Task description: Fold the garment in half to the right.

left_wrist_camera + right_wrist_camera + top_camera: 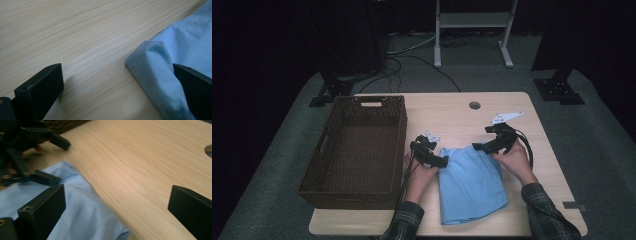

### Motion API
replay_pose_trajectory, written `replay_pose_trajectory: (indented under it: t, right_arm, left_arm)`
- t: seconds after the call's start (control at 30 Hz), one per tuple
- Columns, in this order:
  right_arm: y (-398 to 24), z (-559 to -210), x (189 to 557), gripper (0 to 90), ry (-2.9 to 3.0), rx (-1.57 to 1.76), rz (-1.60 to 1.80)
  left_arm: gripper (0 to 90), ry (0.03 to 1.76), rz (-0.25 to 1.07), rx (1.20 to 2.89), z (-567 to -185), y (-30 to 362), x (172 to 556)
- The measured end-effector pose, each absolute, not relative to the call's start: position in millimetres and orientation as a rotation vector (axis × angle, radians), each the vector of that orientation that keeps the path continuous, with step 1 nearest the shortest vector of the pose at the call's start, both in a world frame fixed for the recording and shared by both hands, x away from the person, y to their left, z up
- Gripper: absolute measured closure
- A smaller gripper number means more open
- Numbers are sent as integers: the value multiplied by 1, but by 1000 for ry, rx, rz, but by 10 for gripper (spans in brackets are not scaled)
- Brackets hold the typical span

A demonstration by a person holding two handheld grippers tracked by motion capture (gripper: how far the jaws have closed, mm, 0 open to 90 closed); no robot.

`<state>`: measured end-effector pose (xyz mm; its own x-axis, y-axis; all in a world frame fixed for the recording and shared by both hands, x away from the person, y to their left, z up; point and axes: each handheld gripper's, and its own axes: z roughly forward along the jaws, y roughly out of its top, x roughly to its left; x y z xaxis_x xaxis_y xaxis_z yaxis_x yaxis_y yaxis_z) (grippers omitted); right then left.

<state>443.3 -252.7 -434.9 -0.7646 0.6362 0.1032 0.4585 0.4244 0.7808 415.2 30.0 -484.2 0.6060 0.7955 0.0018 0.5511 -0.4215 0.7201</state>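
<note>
Blue cloth [472, 182], 1; tools, 2; basket [357, 150], 1

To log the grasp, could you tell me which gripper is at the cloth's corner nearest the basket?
The left gripper; the right gripper is at the cloth's other far corner, away from the basket.

Dim room, dark walls at the far side. Grey carpet floor [602, 135] around a light wooden table [452, 112] with a round cable hole [474, 105] near its far edge. White metal stand [472, 30] far behind, black cables [412, 60] lying on the floor, dark equipment far left.
</note>
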Motion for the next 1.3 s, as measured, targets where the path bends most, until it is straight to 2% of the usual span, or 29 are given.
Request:
replay_pose_trajectory:
  t: [0.43,0.63,1.17,1.3]
  right_arm:
    - [-280,-470,449,3,2466,1130,1096]
    - [-279,-479,447,3,2466,1080,1035]
    - [-280,-486,448,3,2422,1089,1061]
    - [-280,-486,447,3,2415,1099,1060]
  left_arm:
    - [0,1057,452,2140,-484,30,415]
    - [0,1057,452,2141,-484,30,415]
    - [0,1061,452,2137,-484,28,430]
    - [0,1018,438,2146,-483,28,428]
